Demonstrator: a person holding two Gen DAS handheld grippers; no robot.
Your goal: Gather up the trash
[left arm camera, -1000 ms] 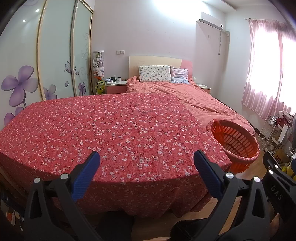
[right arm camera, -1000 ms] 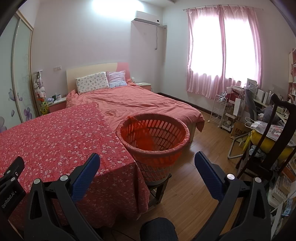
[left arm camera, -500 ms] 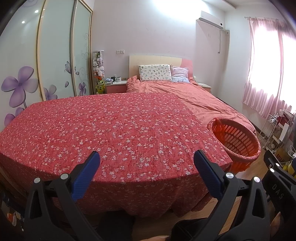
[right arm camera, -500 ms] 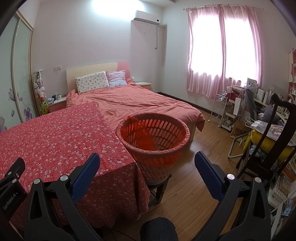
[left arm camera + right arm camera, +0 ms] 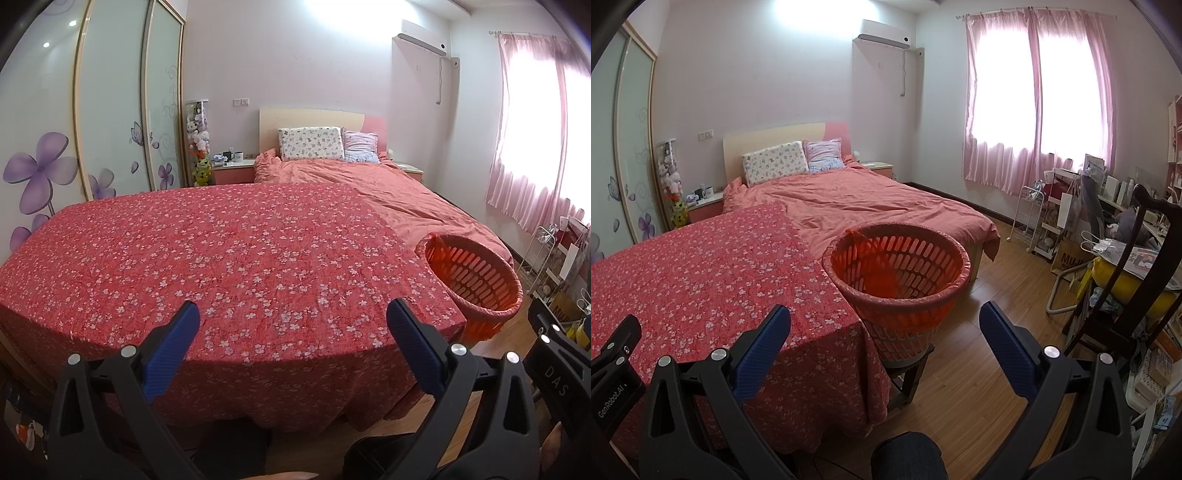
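An orange slatted basket (image 5: 897, 273) lined with an orange bag stands on a small dark stool by the right corner of a table covered in a red floral cloth (image 5: 701, 273). In the left wrist view the basket (image 5: 476, 280) sits at the right, past the cloth (image 5: 236, 258). My left gripper (image 5: 293, 325) is open over the cloth's near edge, nothing between its blue pads. My right gripper (image 5: 884, 325) is open too, held short of the basket and pointing at it. No trash shows on the cloth.
A bed (image 5: 871, 199) with a salmon cover and pillows lies beyond the table. A dark wooden chair (image 5: 1137, 295), white racks (image 5: 1030, 218) and a cluttered desk line the right wall. Wood floor (image 5: 979, 362) runs between. A wardrobe (image 5: 110, 122) stands left.
Both views have shifted only slightly; the basket sits a little further right in the left wrist view. Both grippers have stayed open and empty.
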